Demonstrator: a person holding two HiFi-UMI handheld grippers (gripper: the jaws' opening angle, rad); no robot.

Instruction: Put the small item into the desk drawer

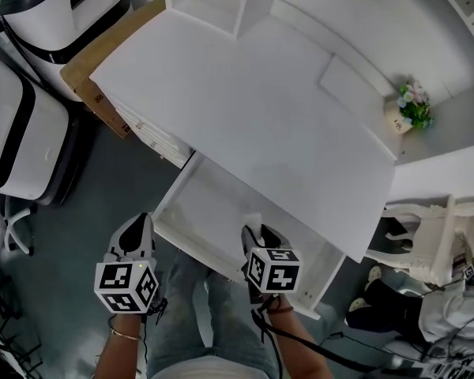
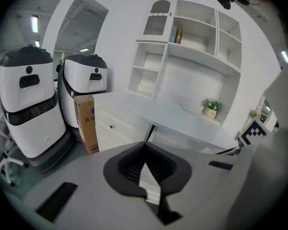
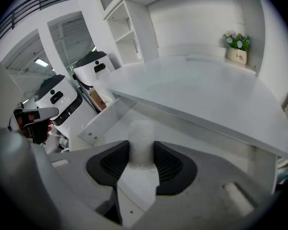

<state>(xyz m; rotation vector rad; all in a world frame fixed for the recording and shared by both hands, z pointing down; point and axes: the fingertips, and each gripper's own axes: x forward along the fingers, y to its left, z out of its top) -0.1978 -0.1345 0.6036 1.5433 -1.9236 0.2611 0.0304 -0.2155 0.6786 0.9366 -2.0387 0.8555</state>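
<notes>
Right tool (image 3: 141,151): jaws clamped on the small item (image 3: 142,132), a pale, round-topped cylinder. The pads hold its lower part, and most of its length stands out past the tips.

Left tool (image 2: 144,147): tips together, nothing between them. It is held low, outside the drawer (image 1: 213,200) and near its left front corner.

Risks, as judged from here:
- You have a short hold on a smooth, round body. A knock on the exposed end could lever the item out of the pads or tilt it.
- The drawer's front rim runs just under the right tool. Descend too close to it and the tool body or the item meets the rim before the drawer floor.
- The bench (image 1: 245,109) overhangs the back of the drawer. Reach too deep and the item's free end may strike the bench's front edge.
- If you open the jaws from height, a cylinder will likely bounce or roll, and the drawer floor is bare, with nothing to stop it.
- The item and the drawer are both white, so contact will be hard for you to judge by eye.

Position: the item is in the right tool's jaws, pointing forward into the open drawer. In the head view it sits over the front part of the drawer floor, just inside the rim. Whether it touches the floor cannot be told. It is well apart from the left tool.
</notes>
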